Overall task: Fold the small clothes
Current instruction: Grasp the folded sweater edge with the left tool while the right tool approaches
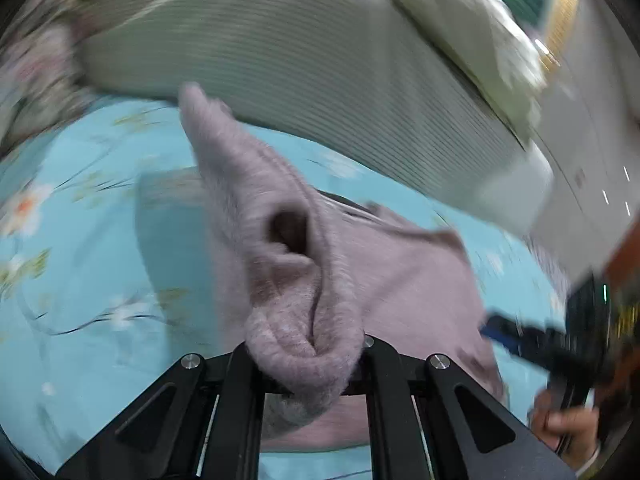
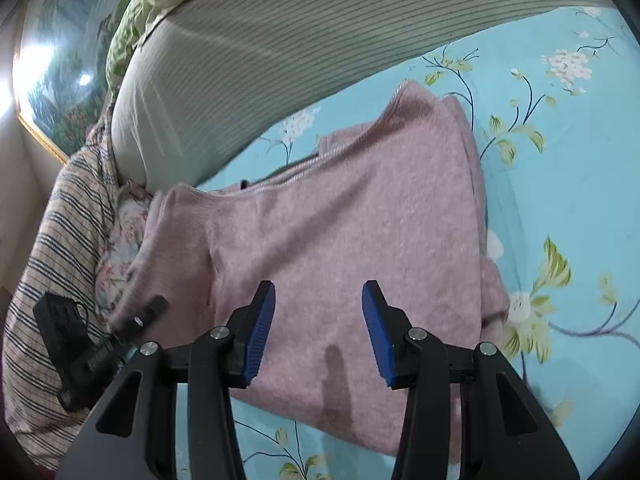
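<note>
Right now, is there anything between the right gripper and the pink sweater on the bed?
Nothing visible. The right gripper hangs open directly over the pink sweater, bare fleece showing between its blue fingers. The left gripper is shut on a bunched sleeve, off to the side.

Black gripper [image 2: 319, 330] frame, silver screws, ribbed blue fingers [image 2: 262, 330].

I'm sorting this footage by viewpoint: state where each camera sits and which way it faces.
Left wrist: on the left tool, facing down at the pink sweater, whose bunched cuff it is shut on; the other hand shows.
Right wrist: on the right tool, open, angled down over the sweater; the left tool appears at the lower left.
Shared: sweater, floral sheet, striped pillow.
</note>
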Demonstrator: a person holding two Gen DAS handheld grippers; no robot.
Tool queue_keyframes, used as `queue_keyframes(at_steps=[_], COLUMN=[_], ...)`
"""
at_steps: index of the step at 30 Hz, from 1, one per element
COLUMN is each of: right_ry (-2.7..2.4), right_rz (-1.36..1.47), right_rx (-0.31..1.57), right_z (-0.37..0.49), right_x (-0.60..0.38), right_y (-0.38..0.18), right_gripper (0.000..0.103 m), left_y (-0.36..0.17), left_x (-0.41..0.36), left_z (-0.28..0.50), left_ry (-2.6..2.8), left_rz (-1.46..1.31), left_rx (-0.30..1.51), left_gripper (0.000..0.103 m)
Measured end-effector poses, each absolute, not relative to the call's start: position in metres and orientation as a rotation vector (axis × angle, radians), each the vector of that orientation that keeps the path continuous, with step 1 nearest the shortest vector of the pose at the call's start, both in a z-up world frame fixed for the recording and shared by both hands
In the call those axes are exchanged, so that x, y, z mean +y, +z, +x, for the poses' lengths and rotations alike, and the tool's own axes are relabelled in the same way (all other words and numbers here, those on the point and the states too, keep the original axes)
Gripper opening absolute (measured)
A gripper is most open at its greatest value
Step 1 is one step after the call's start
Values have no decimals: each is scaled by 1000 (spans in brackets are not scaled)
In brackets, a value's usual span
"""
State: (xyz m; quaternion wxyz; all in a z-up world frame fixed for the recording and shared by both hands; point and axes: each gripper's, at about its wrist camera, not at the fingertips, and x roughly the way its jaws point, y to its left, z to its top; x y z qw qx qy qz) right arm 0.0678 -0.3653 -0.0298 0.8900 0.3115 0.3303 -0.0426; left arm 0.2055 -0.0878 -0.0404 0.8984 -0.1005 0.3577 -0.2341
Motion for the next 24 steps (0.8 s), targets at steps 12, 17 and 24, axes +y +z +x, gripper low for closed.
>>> queue_keyframes(at_steps=[12, 17, 24], right_ry=[79, 156, 172], right_rz=[690, 743, 851], right_rx=[780, 831, 868], right_z=[148, 208, 258], right_x=[-360, -355, -359], right_y=[-44, -59, -84], right_gripper=[47, 47, 38], left_y=[-82, -76, -69], left_x=[-155, -133, -118], left_z=[189, 189, 183], left_ry=[-636, -668, -690], left_rz=[-77, -155, -196], left_rx=[831, 828, 813], left_gripper=[7, 7, 7])
